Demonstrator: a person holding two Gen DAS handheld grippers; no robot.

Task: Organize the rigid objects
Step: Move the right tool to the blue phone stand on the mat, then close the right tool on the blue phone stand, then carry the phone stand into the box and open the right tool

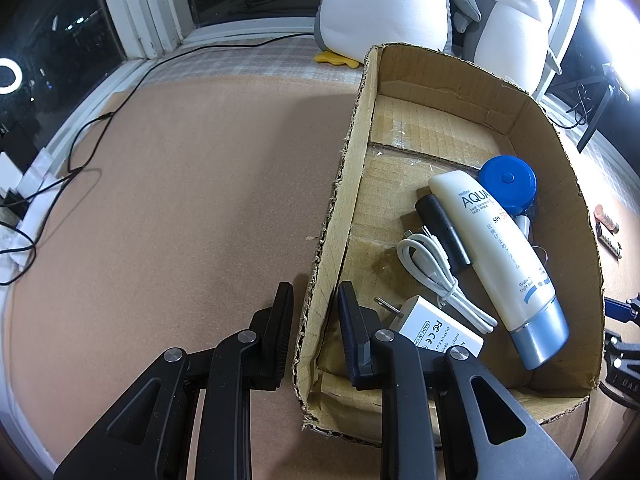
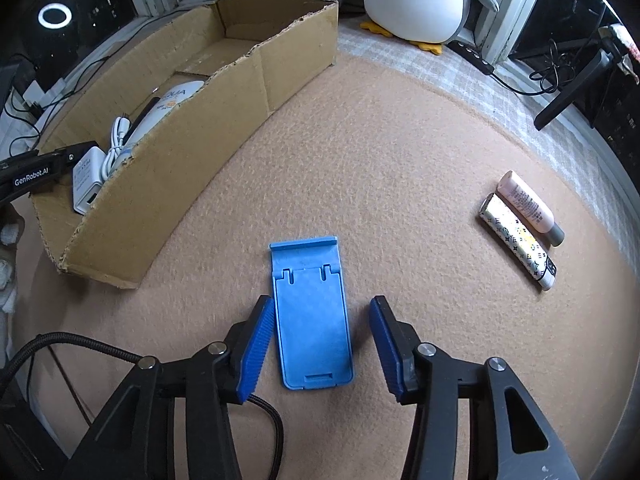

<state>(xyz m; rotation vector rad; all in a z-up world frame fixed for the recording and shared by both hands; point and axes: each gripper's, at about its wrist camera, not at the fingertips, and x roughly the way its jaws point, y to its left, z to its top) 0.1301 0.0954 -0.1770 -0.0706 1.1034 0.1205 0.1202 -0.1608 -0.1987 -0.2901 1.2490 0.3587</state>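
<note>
- We use the cardboard box as our landmark; several things already lie inside it: a sunscreen tube, a blue round case, a black stick, a coiled white cable and a white charger.
- Our left gripper straddles the box's near side wall, one finger outside, one inside; its jaws stand apart, with a gap to the wall on each side, gripping nothing.
- Our right gripper is spread wide around a blue phone stand, which lies flat on the mat just right of the box; whether the pads touch it, we cannot tell.
- Well to the right of the box lie a pink tube and a patterned tube, side by side.
- We judge the job over halfway: the stand and two tubes remain outside.
</note>
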